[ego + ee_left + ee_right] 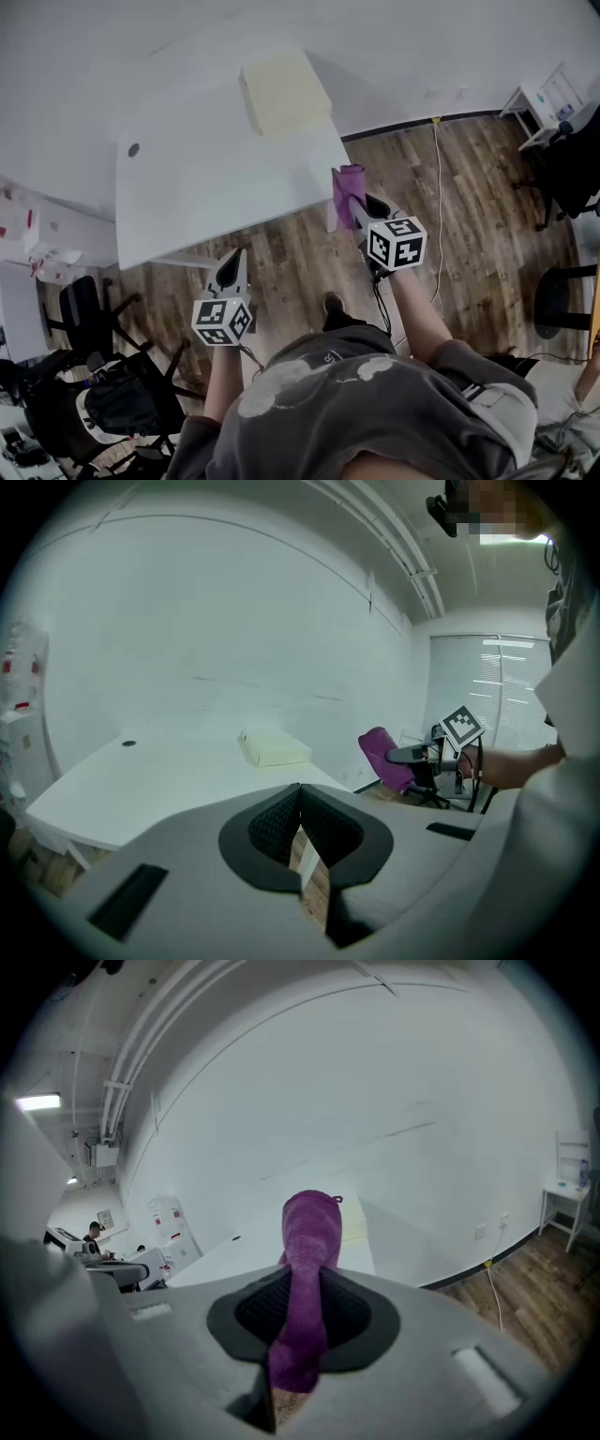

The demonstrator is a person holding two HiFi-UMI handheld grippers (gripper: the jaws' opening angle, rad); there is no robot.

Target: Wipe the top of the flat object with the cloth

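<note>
A flat pale-yellow pad lies at the far right part of the white table; it also shows in the left gripper view. My right gripper is shut on a purple cloth and hangs over the wooden floor just off the table's near right corner. The cloth stands up between the jaws in the right gripper view. My left gripper is shut with nothing in it, below the table's near edge. From the left gripper view, the cloth and right gripper show to the right.
A small dark round hole marks the table's left side. Black office chairs stand at the lower left, another chair at the right. A yellow cable runs along the wooden floor. A white side table sits far right.
</note>
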